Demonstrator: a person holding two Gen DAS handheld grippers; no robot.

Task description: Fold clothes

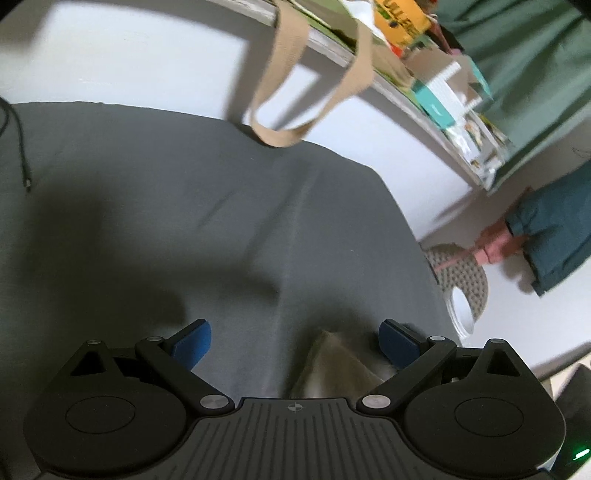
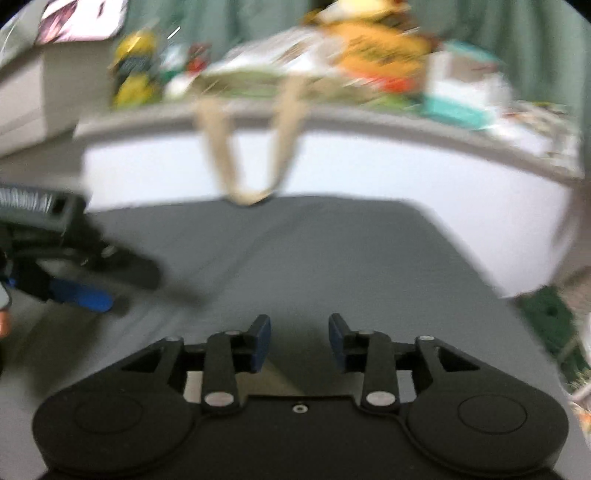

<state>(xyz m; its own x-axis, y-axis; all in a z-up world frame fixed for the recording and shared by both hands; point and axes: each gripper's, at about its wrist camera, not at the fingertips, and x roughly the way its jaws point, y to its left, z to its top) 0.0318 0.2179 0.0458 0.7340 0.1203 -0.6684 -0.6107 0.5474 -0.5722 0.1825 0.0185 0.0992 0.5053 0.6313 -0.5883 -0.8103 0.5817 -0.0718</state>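
My left claw (image 1: 295, 345) is spread wide; a beige garment corner (image 1: 332, 365) lies at lower centre of the frame between its pads, apex pointing forward. My right claw (image 2: 300, 341) is half-spread, empty, above the grey sheet (image 2: 332, 258). Left is nearer.

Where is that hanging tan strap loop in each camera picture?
Left wrist view: the tan strap loop hangs from the shelf, top centre, its bottom reaching the grey sheet's far edge.
Right wrist view: the loop hangs upper centre, a bit left, blurred, also ending at the sheet's far edge.
Shared landmark: the yellow-orange package on the shelf, right of the strap.
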